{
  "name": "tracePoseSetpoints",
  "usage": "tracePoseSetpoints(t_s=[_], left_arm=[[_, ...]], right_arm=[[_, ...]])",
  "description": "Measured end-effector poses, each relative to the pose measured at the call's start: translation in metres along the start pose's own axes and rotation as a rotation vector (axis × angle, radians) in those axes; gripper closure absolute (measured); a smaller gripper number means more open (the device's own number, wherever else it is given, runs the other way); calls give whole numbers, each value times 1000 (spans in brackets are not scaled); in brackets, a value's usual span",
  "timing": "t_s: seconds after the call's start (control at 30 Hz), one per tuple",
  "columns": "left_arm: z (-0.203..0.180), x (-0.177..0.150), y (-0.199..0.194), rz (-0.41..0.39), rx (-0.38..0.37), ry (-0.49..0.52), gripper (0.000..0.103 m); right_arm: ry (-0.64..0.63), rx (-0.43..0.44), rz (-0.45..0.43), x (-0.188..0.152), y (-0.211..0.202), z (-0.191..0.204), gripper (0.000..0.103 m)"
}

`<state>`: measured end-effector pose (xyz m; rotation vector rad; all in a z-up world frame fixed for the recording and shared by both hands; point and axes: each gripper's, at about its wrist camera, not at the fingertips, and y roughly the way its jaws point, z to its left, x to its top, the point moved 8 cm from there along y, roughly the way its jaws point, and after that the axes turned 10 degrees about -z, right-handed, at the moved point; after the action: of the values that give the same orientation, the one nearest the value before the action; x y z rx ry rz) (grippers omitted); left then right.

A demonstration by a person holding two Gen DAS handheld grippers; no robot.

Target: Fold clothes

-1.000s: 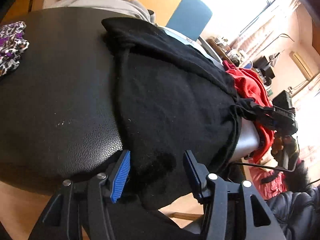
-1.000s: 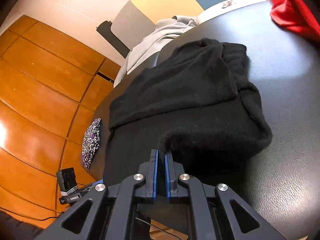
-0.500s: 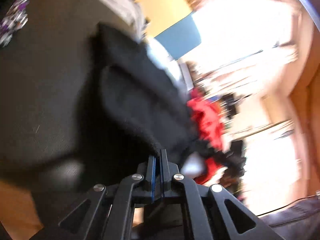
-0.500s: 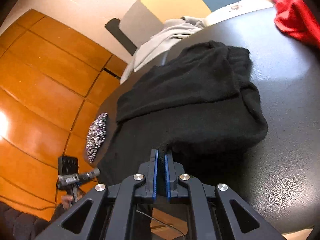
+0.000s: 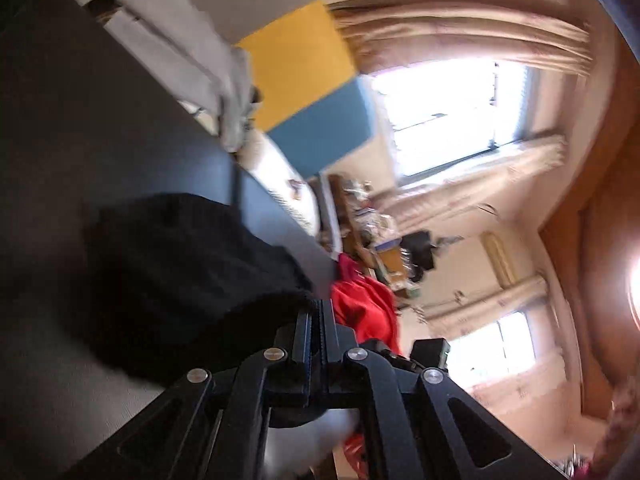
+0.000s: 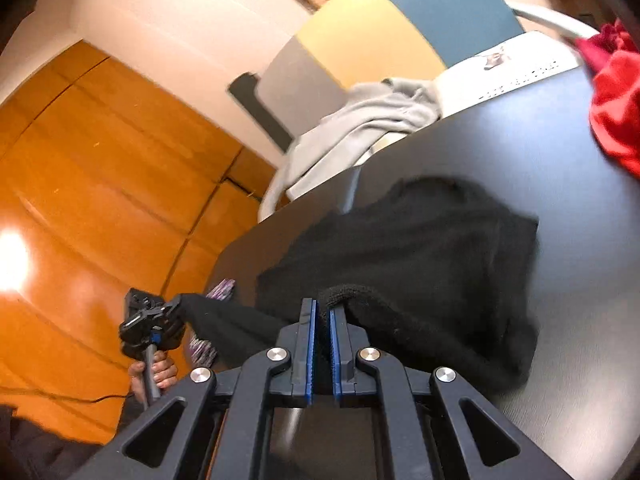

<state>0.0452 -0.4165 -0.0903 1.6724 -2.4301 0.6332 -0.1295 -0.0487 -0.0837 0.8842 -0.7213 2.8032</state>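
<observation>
- On the dark bench (image 6: 560,128), black garment (image 6: 420,264) heaped in soft folds, near edge lifted off the surface
- At the right claw (image 6: 322,312), blue pads nearly together, a rolled hem of the black garment pinched at the tips; cloth between the pads mostly hidden by the pads themselves
- Seen from the right wrist, left claw (image 6: 172,310) off the bench's edge, clamped on a stretched corner of the same garment, with a hand (image 6: 154,374) on its handle; pads too small to make out there
- From the left wrist, left claw (image 5: 320,308) closed tight on a fuzzy black edge (image 5: 192,280); whole view smeared by motion blur, fabric detail lost
- Beyond the garment, red cloth (image 6: 612,96) at the bench's far corner, cut off by the frame
- Grey garment (image 6: 360,128) draped over the bench's far edge, lower part hidden
- Patterned purple-and-white cloth (image 6: 220,294) mostly covered by the stretched black fabric
- Behind, yellow and blue panel (image 6: 392,28) and orange wood wall (image 6: 100,184); bright window (image 5: 452,112) blown out, shelf clutter beside it unreadable
</observation>
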Motion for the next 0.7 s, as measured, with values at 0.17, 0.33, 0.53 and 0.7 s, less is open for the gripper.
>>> tracePoseSetpoints(t_s=[0.17, 0.33, 0.53, 0.7], left_arm=[[63, 14, 48, 6, 126, -124, 101], [91, 18, 46, -3, 202, -170, 90], [79, 10, 21, -12, 230, -90, 77], [75, -7, 4, 14, 316, 1, 76]], right_arm=[[130, -89, 40, 14, 50, -62, 96], [213, -119, 87, 1, 73, -99, 92], [261, 7, 42, 2, 62, -86, 54], [221, 31, 30, 6, 49, -65, 42]])
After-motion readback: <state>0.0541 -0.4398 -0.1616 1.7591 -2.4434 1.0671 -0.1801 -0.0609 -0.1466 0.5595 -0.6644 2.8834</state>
